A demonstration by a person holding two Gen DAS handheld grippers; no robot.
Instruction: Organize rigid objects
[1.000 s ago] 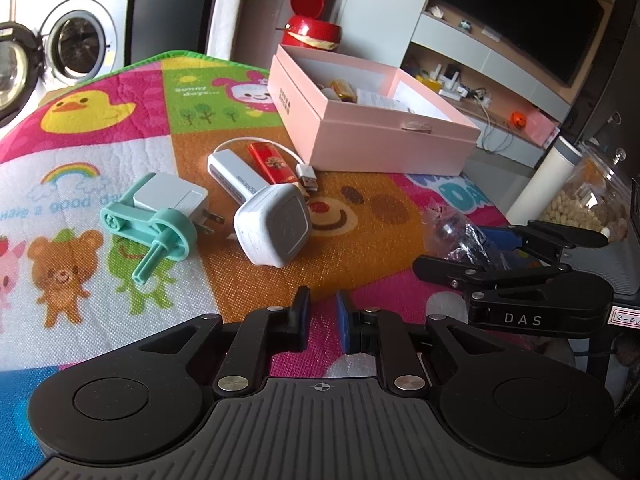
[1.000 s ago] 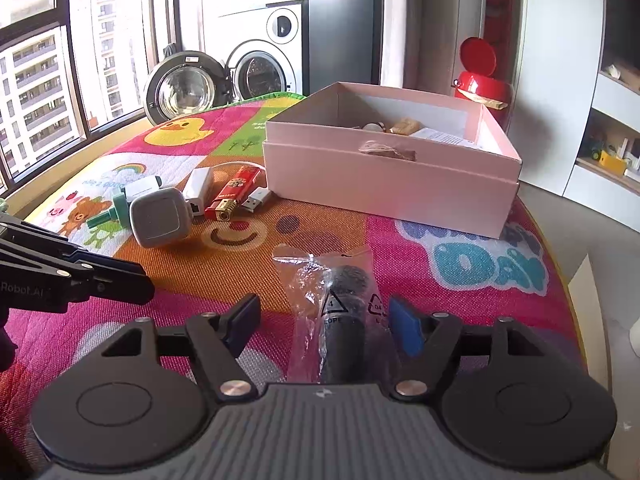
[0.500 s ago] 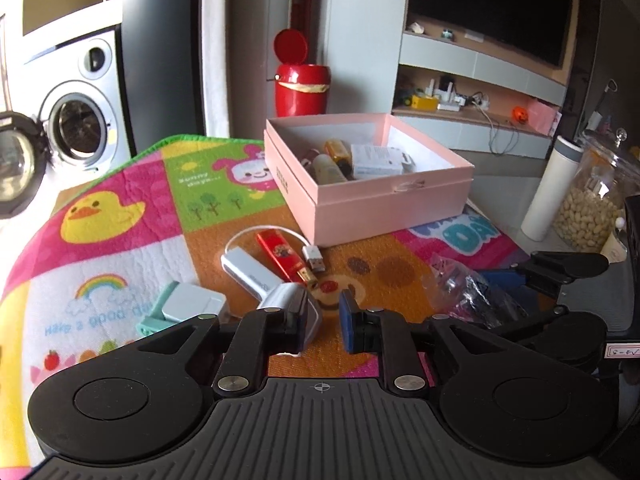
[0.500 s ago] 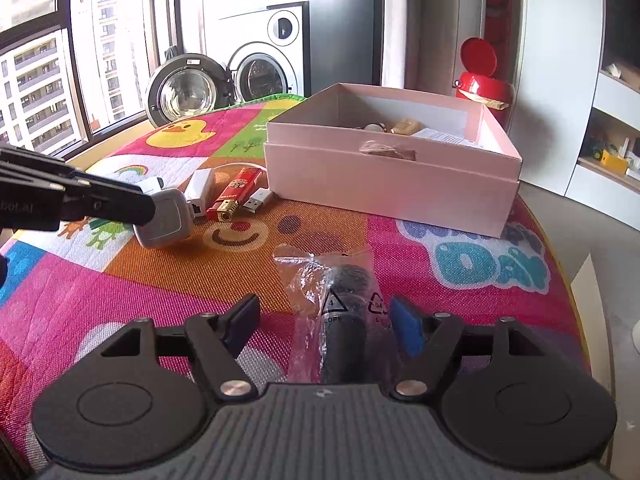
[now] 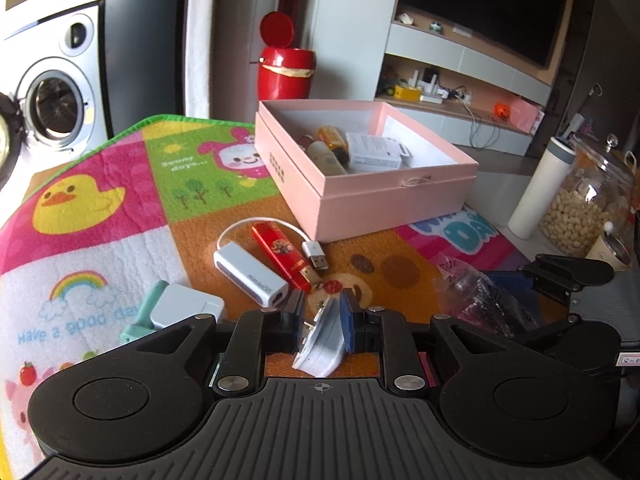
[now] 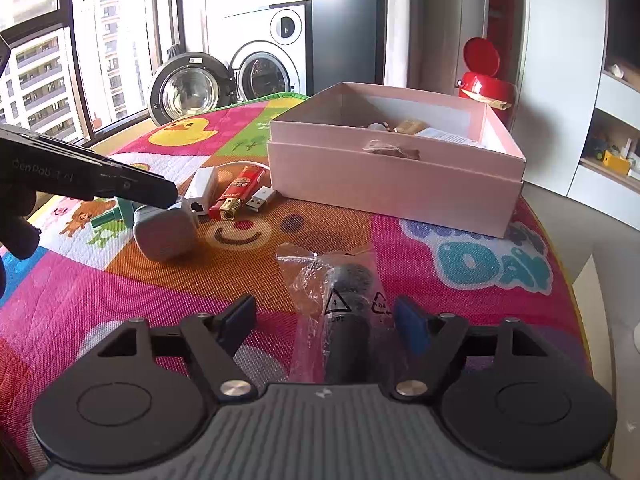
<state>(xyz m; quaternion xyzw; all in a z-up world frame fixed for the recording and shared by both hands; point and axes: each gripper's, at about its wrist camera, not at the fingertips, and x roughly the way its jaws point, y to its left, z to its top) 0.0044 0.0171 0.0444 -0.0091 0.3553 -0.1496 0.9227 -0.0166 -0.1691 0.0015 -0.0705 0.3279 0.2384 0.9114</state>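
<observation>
Glossy white rounded-cube charger between left gripper pads

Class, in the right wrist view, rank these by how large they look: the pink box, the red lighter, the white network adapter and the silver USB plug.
1. pink box, by far the largest.
2. and 3. red lighter and white network adapter: look about alike, so I will not rank them.
4. silver USB plug, the smallest.

On the mat, the lighter lies between adapter and box
</observation>
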